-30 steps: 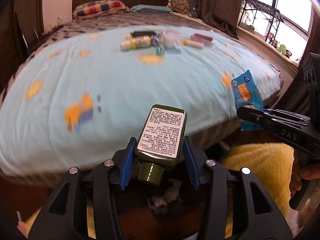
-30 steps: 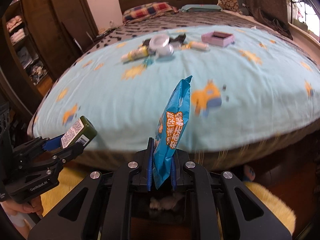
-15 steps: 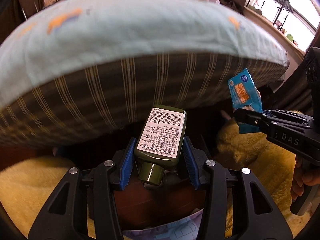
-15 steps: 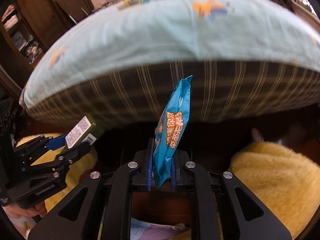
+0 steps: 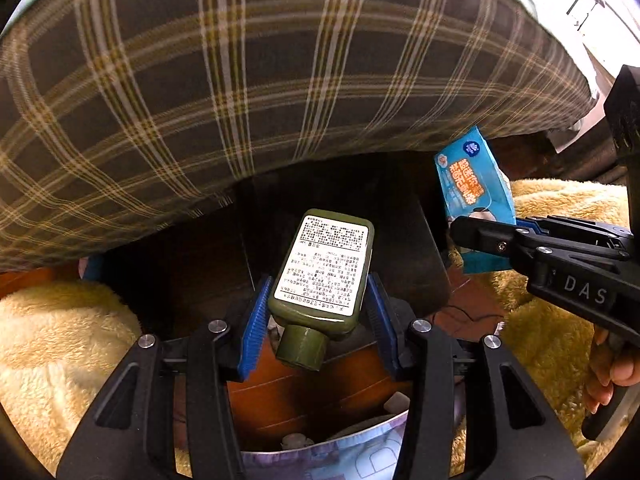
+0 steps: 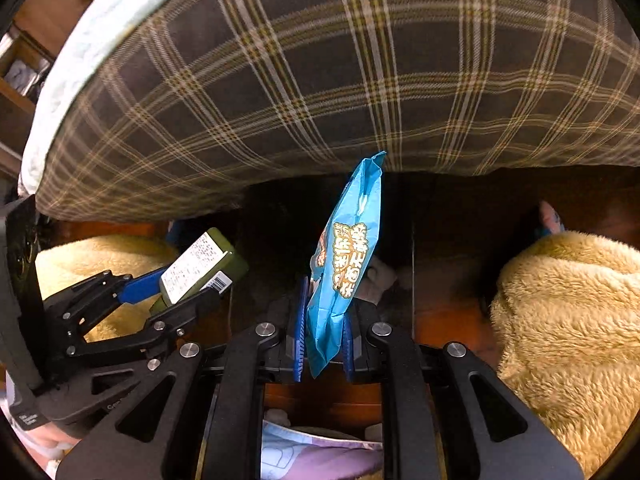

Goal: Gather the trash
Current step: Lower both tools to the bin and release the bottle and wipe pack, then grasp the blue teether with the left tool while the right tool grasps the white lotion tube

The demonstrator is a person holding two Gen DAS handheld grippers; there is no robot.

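Note:
My left gripper point(image 5: 320, 300) is shut on a dark green bottle point(image 5: 324, 272) with a white label, cap toward the camera. The left gripper also shows at the left of the right wrist view point(image 6: 188, 284), with the bottle point(image 6: 200, 264) in it. My right gripper point(image 6: 322, 332) is shut on a blue snack wrapper point(image 6: 348, 256) that stands upright between the pads. The right gripper also shows at the right of the left wrist view point(image 5: 480, 236), with the wrapper point(image 5: 472, 184) in it. Both are held low over the floor in front of the bed's side.
The bed's plaid side point(image 5: 280, 80) fills the upper half of both views, with dark space under it. A yellow fluffy rug point(image 6: 568, 320) lies on the wooden floor point(image 5: 280, 392). A purple and light-blue bag or bin rim point(image 6: 320, 456) with bits inside shows below the grippers.
Both grippers have dropped from above the bed top to floor level, still holding the bottle and the wrapper. The bed top has gone out of view.

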